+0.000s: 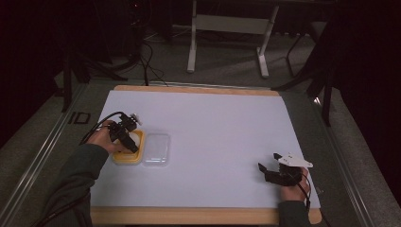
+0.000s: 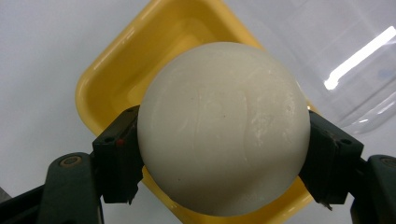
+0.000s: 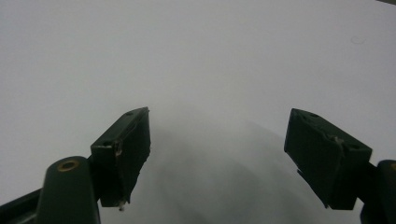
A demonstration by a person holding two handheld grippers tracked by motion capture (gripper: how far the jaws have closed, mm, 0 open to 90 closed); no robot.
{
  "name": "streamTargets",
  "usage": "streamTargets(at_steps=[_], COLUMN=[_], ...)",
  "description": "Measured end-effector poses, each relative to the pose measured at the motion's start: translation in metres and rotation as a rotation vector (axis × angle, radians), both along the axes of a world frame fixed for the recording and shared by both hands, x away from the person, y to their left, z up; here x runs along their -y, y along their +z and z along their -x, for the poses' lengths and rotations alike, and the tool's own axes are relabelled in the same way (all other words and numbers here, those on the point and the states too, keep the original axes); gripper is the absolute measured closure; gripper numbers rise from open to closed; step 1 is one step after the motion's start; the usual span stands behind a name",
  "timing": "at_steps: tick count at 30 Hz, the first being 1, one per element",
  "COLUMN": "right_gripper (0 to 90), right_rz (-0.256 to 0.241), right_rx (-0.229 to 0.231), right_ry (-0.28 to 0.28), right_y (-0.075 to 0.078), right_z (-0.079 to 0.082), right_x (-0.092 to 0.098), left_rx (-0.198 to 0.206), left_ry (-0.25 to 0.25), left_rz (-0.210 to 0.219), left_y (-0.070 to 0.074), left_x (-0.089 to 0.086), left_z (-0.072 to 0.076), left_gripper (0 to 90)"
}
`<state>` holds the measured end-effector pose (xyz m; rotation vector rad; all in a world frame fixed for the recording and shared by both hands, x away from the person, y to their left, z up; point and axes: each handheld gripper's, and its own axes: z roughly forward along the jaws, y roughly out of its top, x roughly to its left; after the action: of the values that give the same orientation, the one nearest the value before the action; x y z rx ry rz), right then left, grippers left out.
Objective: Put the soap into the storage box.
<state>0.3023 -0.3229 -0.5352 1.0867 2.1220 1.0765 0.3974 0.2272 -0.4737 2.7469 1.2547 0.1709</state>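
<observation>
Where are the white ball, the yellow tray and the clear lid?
white ball (image 2: pixel 223 126): left gripper view, middle of its front surface.
yellow tray (image 2: pixel 116 70): left gripper view, upper left rim.
clear lid (image 1: pixel 156 149): high view, its flat centre.

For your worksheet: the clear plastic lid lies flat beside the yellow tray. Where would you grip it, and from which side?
Probably the clear lid's right-hand rim, reached from the open table side. It lies flat, and the yellow tray adjoins its left.

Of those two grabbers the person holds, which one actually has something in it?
The left gripper: its fingers clamp a white ball over the yellow tray. The right gripper has its fingers spread wide above bare table.
</observation>
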Motion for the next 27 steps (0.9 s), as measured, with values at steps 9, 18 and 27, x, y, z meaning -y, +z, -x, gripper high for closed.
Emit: streamTargets(at_steps=[9,18,27], right_gripper=[22.2,22.2,22.2], right_rz=[0.001,0.003,0.004], right_rx=[0.000,0.001,0.001], right_ry=[0.000,0.000,0.001], right_y=[0.000,0.000,0.000], right_z=[0.000,0.000,0.000], right_x=[0.000,0.000,-0.001], left_rx=[-0.014,-0.037,-0.029], left_ry=[0.007,0.004,-0.020], left_rz=[-0.002,0.006,0.013], left_y=[-0.009,-0.016,-0.016], left_x=[-0.004,-0.003,-0.004], left_z=[-0.001,-0.002,0.000], left_gripper=[25.7,25.4,23.0])
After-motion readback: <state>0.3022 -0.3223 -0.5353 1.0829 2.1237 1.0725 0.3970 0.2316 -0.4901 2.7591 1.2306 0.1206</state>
